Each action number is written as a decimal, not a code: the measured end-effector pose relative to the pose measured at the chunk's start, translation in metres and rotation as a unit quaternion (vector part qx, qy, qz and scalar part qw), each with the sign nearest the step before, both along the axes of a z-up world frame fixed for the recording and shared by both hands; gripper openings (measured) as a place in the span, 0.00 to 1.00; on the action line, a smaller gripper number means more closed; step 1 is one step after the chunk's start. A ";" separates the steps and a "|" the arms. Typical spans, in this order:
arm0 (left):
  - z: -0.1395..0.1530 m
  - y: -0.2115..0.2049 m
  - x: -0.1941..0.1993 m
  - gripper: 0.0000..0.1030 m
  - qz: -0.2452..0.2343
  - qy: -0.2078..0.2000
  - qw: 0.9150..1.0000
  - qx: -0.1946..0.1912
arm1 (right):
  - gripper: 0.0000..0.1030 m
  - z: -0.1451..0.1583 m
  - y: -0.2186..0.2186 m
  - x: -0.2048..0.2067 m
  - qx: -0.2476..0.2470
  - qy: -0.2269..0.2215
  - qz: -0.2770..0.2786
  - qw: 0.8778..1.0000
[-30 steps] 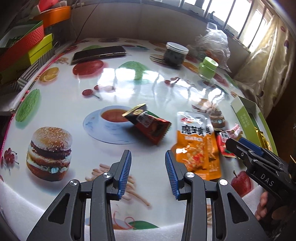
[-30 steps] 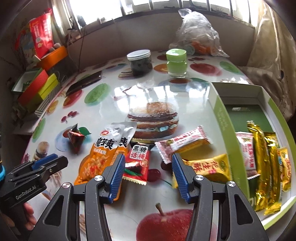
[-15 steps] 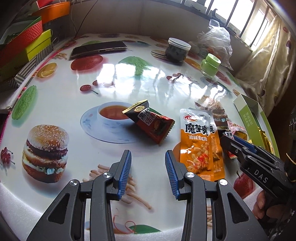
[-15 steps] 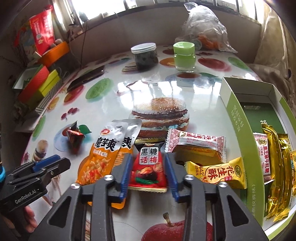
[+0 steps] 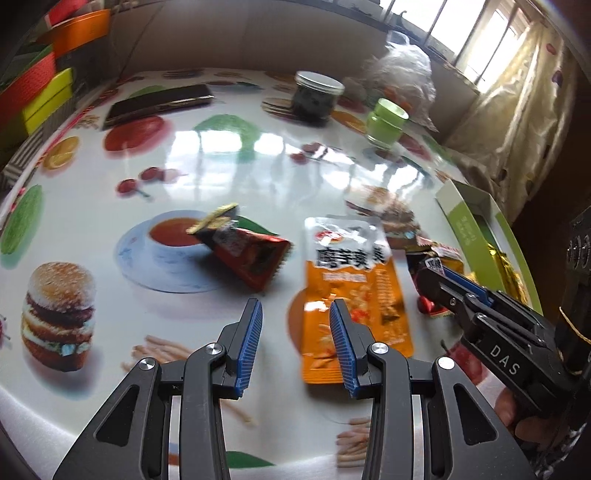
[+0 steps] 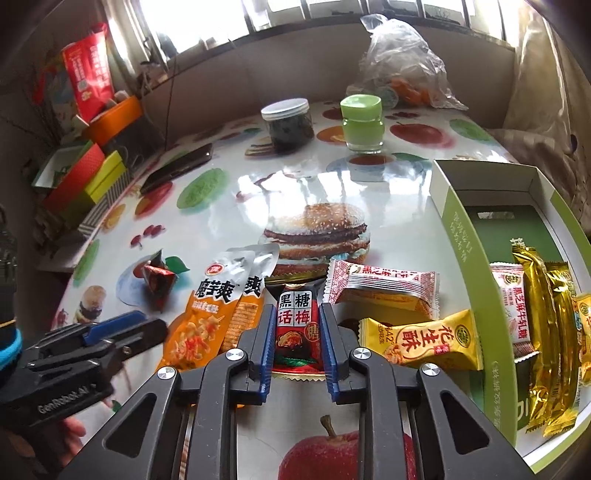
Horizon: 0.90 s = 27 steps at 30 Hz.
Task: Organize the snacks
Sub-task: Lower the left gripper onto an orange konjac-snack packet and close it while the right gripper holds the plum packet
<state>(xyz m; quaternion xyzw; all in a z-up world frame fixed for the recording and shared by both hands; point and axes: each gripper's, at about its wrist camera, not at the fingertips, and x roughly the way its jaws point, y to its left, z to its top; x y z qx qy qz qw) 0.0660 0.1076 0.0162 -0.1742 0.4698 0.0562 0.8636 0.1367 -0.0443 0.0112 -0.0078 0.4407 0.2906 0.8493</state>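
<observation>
Glossy food-print table (image 6: pixel 229 206), bright windows (image 6: pixel 207 14) at back, beige curtain (image 5: pixel 517 122) on right, daylight glare

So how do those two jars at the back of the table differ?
The dark jar has see-through walls showing dark contents and a pale lid; the green jar is green all over, lid included. The dark jar looks a little wider, and it stands to the left of the green jar in the right wrist view. Both stand upright with lids on, near the plastic bag.
</observation>
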 end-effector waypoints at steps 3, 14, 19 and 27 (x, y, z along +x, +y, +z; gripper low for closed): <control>0.000 -0.007 0.004 0.52 -0.014 -0.001 1.000 -0.004 | 0.21 0.002 -0.005 -0.002 0.005 0.000 -0.002 1.000; -0.006 -0.026 0.022 0.60 -0.026 0.018 0.999 0.026 | 0.21 0.007 -0.021 -0.010 0.023 0.005 -0.010 1.000; -0.008 -0.030 0.025 0.60 -0.033 0.025 0.998 0.041 | 0.21 0.005 -0.025 -0.010 0.026 0.009 -0.013 1.000; -0.008 -0.031 0.023 0.60 -0.041 0.014 0.998 0.049 | 0.21 0.003 -0.025 -0.009 0.028 0.013 -0.012 0.999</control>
